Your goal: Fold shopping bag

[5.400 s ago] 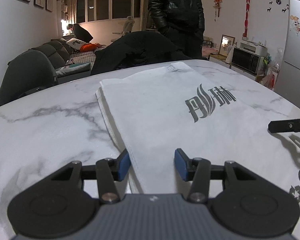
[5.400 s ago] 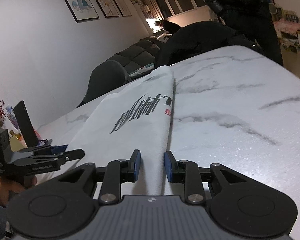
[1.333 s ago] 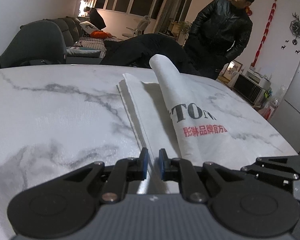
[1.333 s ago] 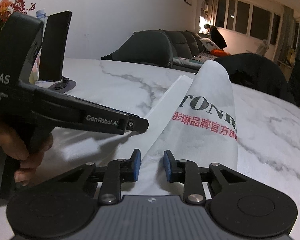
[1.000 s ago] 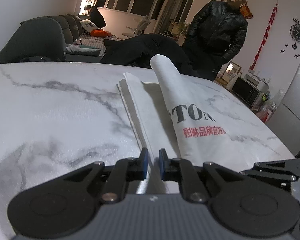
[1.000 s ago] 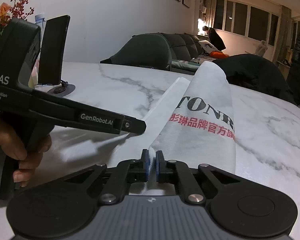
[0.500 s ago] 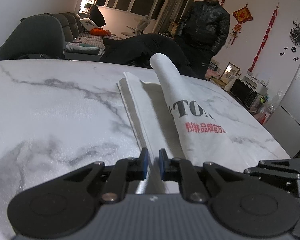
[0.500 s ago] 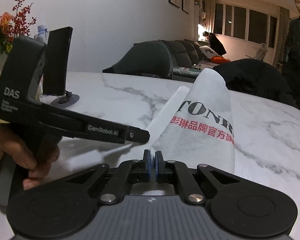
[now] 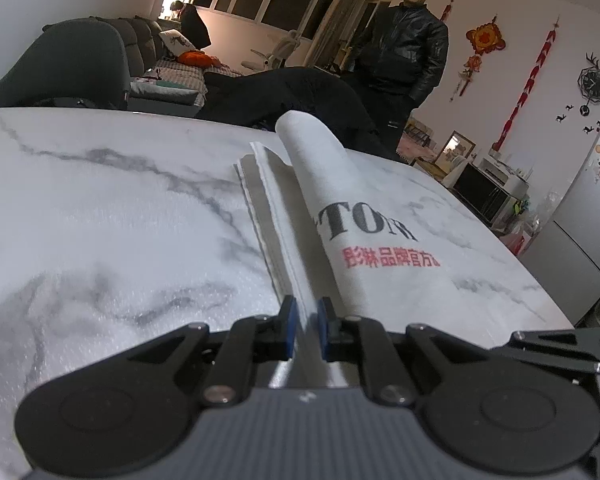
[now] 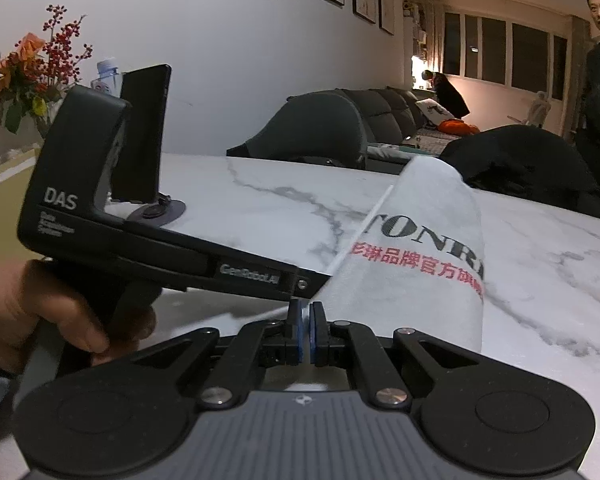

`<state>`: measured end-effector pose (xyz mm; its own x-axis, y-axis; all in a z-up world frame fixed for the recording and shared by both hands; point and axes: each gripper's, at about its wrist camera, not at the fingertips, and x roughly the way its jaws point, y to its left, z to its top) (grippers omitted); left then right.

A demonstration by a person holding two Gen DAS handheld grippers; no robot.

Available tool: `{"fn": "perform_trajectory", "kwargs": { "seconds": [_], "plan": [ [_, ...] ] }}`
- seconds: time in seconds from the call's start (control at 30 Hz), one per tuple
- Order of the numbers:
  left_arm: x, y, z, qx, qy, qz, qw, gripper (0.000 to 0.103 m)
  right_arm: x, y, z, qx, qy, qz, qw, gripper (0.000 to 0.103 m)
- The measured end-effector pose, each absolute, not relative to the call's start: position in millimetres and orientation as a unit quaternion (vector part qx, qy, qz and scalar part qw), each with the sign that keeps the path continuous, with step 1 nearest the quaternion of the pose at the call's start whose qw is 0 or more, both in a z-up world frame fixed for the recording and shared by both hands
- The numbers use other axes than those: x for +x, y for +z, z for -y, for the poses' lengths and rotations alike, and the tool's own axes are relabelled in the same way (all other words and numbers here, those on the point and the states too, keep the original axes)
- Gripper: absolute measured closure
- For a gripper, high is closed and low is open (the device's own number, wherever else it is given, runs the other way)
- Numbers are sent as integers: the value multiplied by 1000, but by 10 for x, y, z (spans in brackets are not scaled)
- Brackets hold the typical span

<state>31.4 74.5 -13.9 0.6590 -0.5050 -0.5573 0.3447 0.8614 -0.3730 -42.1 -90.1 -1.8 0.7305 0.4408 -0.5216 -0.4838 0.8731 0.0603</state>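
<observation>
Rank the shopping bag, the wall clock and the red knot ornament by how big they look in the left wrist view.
1. shopping bag, by far the largest.
2 and 3. red knot ornament and wall clock look about alike; both hang far off, so no ranking.

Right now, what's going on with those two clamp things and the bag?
Left gripper and right gripper both shut on white shopping bag. Bag half-folded, flap arched over marble table. Nothing blocking.
</observation>
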Motion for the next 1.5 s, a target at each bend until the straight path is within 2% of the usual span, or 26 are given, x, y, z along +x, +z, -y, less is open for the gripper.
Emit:
{"fn": "perform_trajectory", "kwargs": {
  "seconds": [0.3,0.37,0.43,0.53,0.67,0.73,0.83,1.0,1.17,1.27,1.5],
  "plan": [
    [375,-128,-841,-146,-235,-356,893,93,-404,-29,911,-36,223,-281,933,100],
    [410,-126,-885,-161,-234,-365,887,93,-392,-56,942,-22,216,-285,933,90],
    [454,-105,-912,-159,-226,-373,885,93,-374,-94,972,-7,214,-293,932,84],
    [498,-62,-897,-125,-220,-377,891,93,-352,-106,968,-1,207,-300,931,82],
    [558,-10,-885,-97,-221,-380,893,93,-376,-77,948,-3,207,-299,931,68],
    [591,12,-896,-96,-226,-377,893,93,-358,-89,950,9,214,-306,928,68],
    [602,23,-867,-83,-241,-375,891,93,-336,-118,910,0,216,-313,925,68],
    [629,-27,-782,-50,-257,-370,891,94,-379,-144,746,-76,215,-304,925,69],
    [598,-42,-760,-29,-266,-360,894,96,-371,-146,720,-100,226,-296,923,91],
    [563,-41,-747,-19,-267,-355,896,97,-381,-142,701,-113,226,-290,923,97],
    [512,-29,-735,-11,-266,-350,898,97,-452,-61,776,-93,246,-265,928,98]
  ]
}}
